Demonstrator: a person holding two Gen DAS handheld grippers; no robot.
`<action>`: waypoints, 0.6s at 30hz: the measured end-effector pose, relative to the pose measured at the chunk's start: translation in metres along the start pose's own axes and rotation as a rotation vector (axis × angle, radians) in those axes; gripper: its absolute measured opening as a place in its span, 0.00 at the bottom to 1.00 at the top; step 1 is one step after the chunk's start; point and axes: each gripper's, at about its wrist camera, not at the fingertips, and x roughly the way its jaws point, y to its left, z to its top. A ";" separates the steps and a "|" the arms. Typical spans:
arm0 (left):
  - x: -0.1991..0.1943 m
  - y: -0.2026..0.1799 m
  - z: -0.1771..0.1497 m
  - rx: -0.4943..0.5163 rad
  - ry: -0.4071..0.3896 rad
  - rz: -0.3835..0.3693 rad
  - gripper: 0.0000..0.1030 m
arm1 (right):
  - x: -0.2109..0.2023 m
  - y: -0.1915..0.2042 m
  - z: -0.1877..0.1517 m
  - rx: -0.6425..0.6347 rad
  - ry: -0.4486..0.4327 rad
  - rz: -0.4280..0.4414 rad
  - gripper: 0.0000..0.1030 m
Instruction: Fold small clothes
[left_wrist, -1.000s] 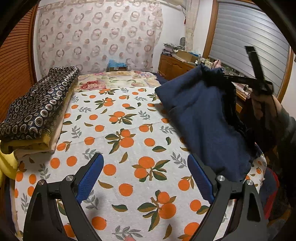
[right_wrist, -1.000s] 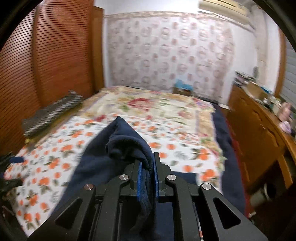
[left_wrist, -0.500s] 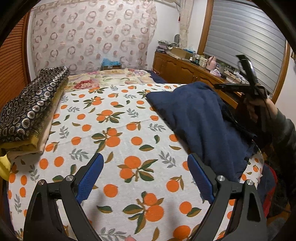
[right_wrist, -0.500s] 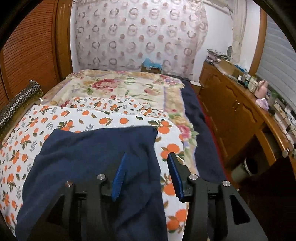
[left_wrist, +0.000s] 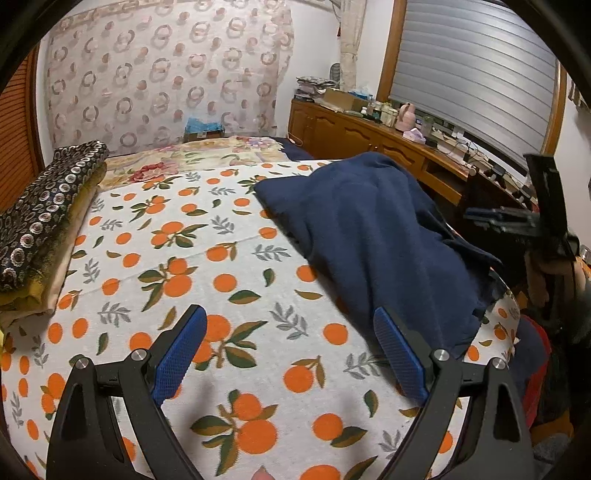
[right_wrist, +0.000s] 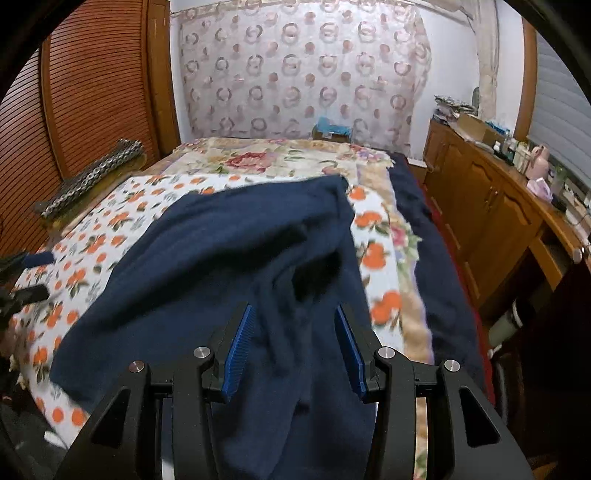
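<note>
Bedroom with a white bedsheet printed with oranges and green leaves spread over the bed; wooden dresser along the right wall, folded dark patterned fabric stacked at the left edge. Dark navy fleece garment lying rumpled on the sheet's right side, draping off the near edge. Left gripper spread wide over bare sheet, holding nothing. Right gripper about half open, jaws having just opened, garment loose between the pads, not pinched
</note>
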 end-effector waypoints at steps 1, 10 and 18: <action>0.001 -0.002 0.000 0.005 0.003 -0.002 0.90 | -0.003 -0.001 -0.004 0.005 0.004 0.006 0.46; 0.013 -0.022 -0.006 0.031 0.034 -0.031 0.90 | -0.027 -0.015 -0.026 0.065 0.018 0.035 0.46; 0.023 -0.040 -0.010 0.061 0.063 -0.051 0.90 | -0.028 -0.021 -0.030 0.119 0.041 0.079 0.46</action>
